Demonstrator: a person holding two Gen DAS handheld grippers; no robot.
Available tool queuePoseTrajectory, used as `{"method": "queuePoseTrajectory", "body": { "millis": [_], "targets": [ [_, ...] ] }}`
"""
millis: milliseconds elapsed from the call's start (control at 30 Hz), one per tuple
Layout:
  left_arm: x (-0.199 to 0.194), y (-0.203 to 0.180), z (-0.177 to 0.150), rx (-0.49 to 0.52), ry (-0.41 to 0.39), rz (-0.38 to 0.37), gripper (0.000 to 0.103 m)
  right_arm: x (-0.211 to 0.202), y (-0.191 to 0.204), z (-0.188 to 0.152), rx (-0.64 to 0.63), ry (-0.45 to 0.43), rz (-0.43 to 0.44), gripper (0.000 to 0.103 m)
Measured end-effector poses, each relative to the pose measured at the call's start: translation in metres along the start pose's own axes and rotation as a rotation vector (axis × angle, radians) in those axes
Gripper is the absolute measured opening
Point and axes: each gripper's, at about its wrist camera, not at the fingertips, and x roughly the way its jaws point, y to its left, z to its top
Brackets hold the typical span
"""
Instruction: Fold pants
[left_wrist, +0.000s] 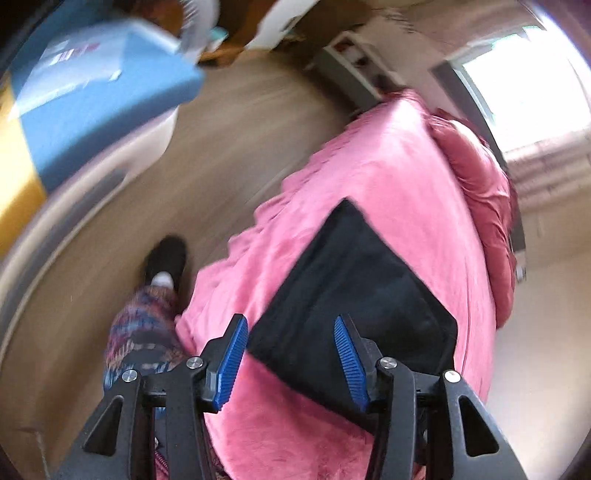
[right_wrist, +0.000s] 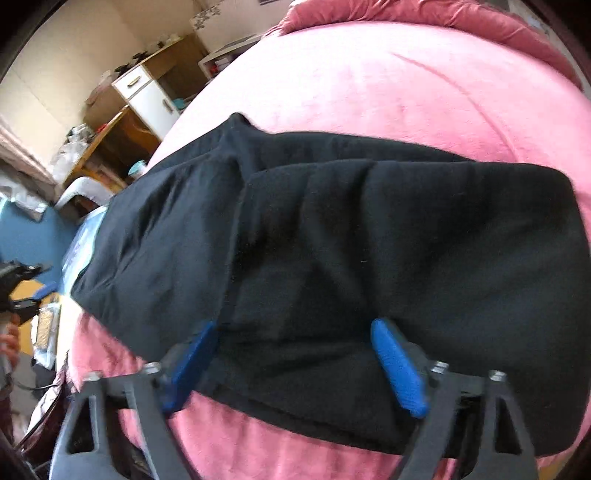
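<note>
The black pants (right_wrist: 369, 236) lie folded in a flat, layered rectangle on the pink bed cover (right_wrist: 388, 85). In the left wrist view the pants (left_wrist: 354, 280) show as a dark rectangle on the pink cover (left_wrist: 384, 162). My left gripper (left_wrist: 291, 360) is open and empty, held well above the bed's near edge, over the pants' near corner. My right gripper (right_wrist: 295, 363) is open and empty, just above the near edge of the folded pants, its blue pads (right_wrist: 399, 369) apart over the cloth. The left gripper (right_wrist: 18, 284) also shows at the far left of the right wrist view.
A darker pink pillow or rolled cover (left_wrist: 480, 184) lies along the far side of the bed. Wooden floor (left_wrist: 221, 147) lies left of the bed, with my leg and black shoe (left_wrist: 166, 258). A blue and yellow box (left_wrist: 92, 92), a desk and white cabinet (right_wrist: 147, 96) stand beyond.
</note>
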Motion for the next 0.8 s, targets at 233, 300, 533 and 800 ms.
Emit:
{"method": "queuePoseTrajectory", "body": {
  "millis": [233, 300, 533, 800],
  "targets": [
    [0.023, 0.013, -0.016, -0.058, 0.096, 0.002, 0.048, 0.011, 0.023, -0.004, -0.143, -0.004, -0.132, 0.103],
    [0.024, 0.013, -0.017, -0.071, 0.108, 0.007, 0.048, 0.009, 0.026, -0.007, -0.143, -0.01, -0.133, 0.103],
    [0.038, 0.008, -0.019, -0.067, 0.101, 0.027, 0.039, -0.004, 0.017, -0.011, -0.104, -0.021, -0.096, 0.103],
    [0.022, -0.011, -0.021, 0.037, -0.003, 0.038, 0.018, 0.004, 0.021, -0.007, -0.119, -0.022, -0.107, 0.103]
  ]
}}
